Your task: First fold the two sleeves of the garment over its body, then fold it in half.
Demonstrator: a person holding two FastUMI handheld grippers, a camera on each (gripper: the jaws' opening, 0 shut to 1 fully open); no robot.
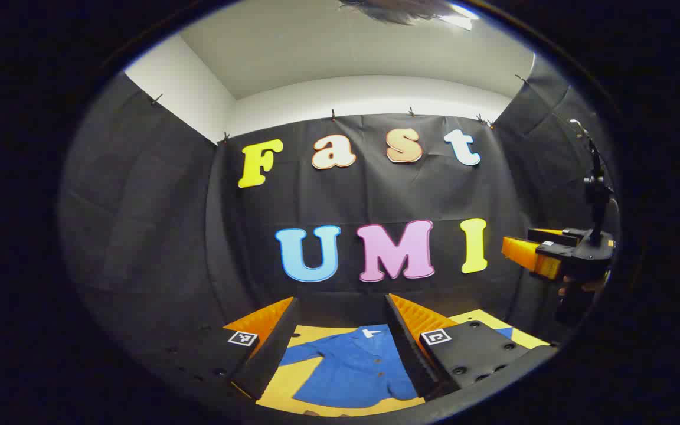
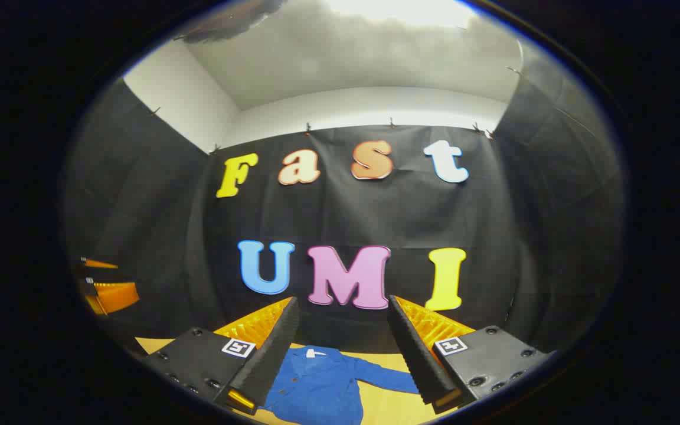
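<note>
A blue button-up shirt (image 1: 352, 369) lies flat on the yellow table (image 1: 284, 386), collar toward the back wall. One sleeve reaches out to the left; a blue bit past the right finger looks like the other sleeve. My left gripper (image 1: 341, 301) is open and held well above the shirt, nothing between its fingers. In the right gripper view the same shirt (image 2: 316, 389) shows below, one sleeve stretched to the right. My right gripper (image 2: 343, 304) is also open, empty and high above it. Each gripper frames the shirt between its fingers.
At the far right of the left gripper view the right gripper (image 1: 517, 242) hovers with a hand (image 1: 582, 289) under it. The left gripper (image 2: 127, 278) shows at the far left of the right gripper view. Black cloth walls close in the table (image 2: 387, 407) behind and on both sides.
</note>
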